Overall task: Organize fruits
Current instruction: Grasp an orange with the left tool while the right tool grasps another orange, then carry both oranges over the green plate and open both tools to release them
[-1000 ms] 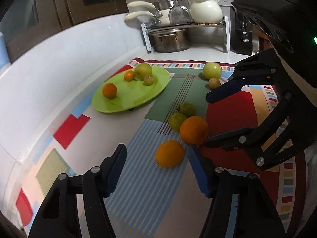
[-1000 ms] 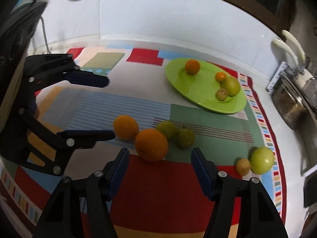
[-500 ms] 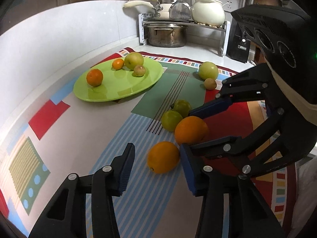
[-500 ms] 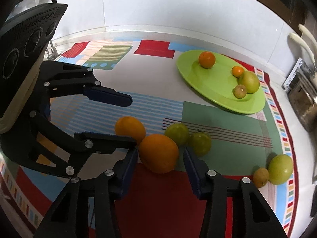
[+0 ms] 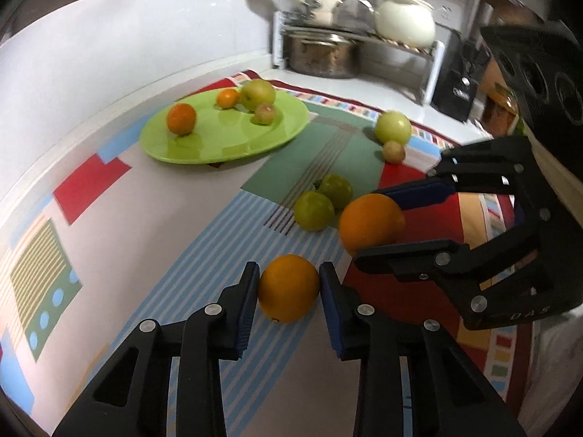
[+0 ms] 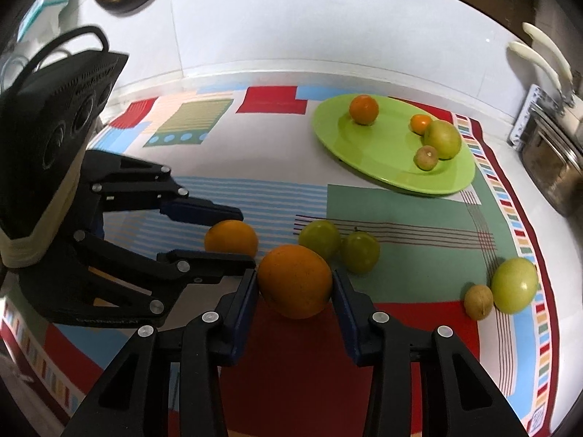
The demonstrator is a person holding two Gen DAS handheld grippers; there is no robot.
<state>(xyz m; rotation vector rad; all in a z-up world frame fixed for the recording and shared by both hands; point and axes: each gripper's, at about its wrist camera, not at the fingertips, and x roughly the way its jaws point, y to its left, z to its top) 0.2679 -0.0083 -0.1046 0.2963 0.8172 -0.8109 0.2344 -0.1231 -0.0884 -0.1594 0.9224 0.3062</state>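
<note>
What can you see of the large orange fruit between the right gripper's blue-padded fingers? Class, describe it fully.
The large round orange fruit has dull, finely pitted peel, deep orange with darker shading on top. It sits between the right gripper, whose blue pads press on both of its sides. It is over the red patch of the patterned cloth; whether it is lifted cannot be told. A yellow-green round fruit lies just behind it, and the smaller orange lies beside it in the left gripper.

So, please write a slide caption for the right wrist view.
Right gripper shut on large orange, left gripper on another beside it.
</note>
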